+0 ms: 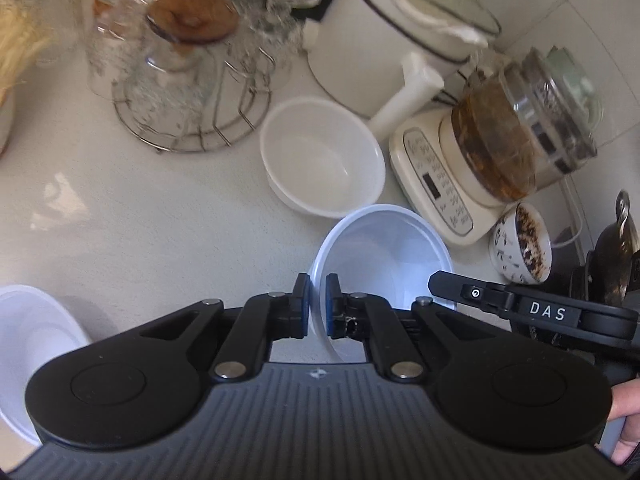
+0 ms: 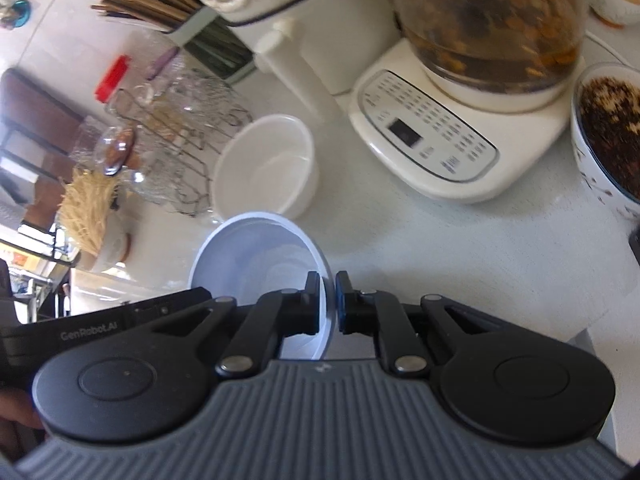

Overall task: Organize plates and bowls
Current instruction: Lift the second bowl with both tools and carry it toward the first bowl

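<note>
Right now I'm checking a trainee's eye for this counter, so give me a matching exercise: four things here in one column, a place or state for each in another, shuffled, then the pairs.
Things
1. bluish-white bowl
2. white bowl
3. glass kettle
4. patterned bowl

Places or states
A. sits on the cream base with buttons
B. pinched at its rim by both tongs
C. empty, on the counter beside the wire rack
D. filled with dark speckled stuff

Pairs: 1-B, 2-C, 3-A, 4-D
</note>
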